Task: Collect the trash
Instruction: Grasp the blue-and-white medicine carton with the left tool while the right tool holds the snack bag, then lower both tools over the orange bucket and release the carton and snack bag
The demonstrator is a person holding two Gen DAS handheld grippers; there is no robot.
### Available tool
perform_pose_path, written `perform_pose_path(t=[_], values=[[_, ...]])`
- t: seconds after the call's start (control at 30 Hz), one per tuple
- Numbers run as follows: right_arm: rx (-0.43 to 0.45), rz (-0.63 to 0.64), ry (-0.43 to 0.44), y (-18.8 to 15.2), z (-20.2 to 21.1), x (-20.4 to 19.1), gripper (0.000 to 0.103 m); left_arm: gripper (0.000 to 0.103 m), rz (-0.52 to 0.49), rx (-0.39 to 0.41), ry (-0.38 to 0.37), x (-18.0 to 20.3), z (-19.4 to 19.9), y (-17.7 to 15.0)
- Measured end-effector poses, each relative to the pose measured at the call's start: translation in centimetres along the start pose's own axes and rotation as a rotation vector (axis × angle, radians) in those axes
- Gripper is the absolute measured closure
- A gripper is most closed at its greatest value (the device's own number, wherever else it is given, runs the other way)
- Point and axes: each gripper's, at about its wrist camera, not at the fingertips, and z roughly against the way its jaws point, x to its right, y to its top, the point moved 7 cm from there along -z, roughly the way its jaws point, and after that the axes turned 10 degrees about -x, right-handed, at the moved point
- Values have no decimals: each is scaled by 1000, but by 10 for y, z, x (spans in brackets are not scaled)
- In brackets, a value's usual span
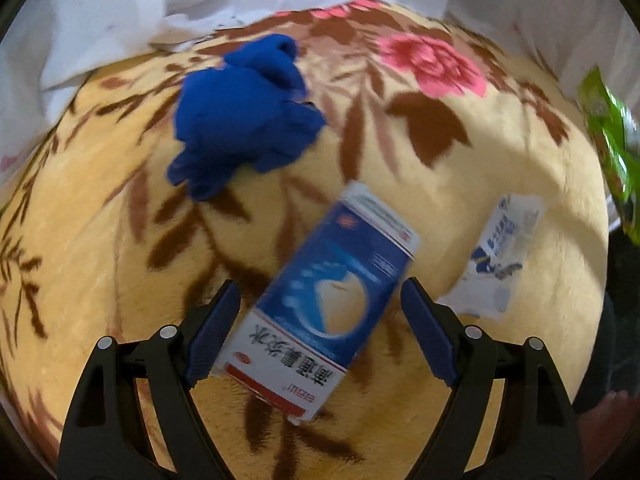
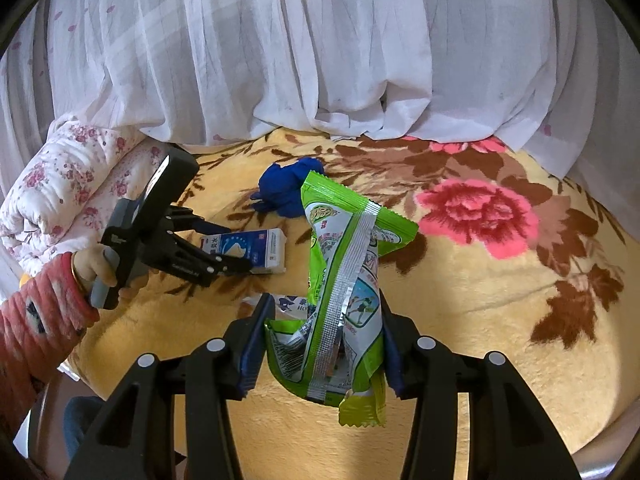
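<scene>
A blue and white carton lies flat on the floral blanket, between the fingers of my left gripper, which is open around it without touching. The carton also shows in the right wrist view, with my left gripper at it. My right gripper is shut on a green snack wrapper and holds it upright above the blanket. A crumpled white and blue wrapper lies right of the carton. A blue crumpled cloth lies beyond it.
White curtains hang behind the blanket. A folded floral quilt lies at the left. The person's hand in a red sleeve holds the left gripper. The blanket's near edge drops off at the bottom right.
</scene>
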Motion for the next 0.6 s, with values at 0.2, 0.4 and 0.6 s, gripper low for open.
perform_pose_path(t=[0.2, 0.4, 0.6], values=[[-2, -4, -1, -3, 1, 0, 54, 23, -25, -21, 20, 6, -12, -4], [0, 0, -2, -6, 3, -1, 54, 45, -19, 11, -20, 11, -1, -11], [12, 19, 6, -16, 18, -12, 54, 49, -17, 73, -38, 23, 20, -26]])
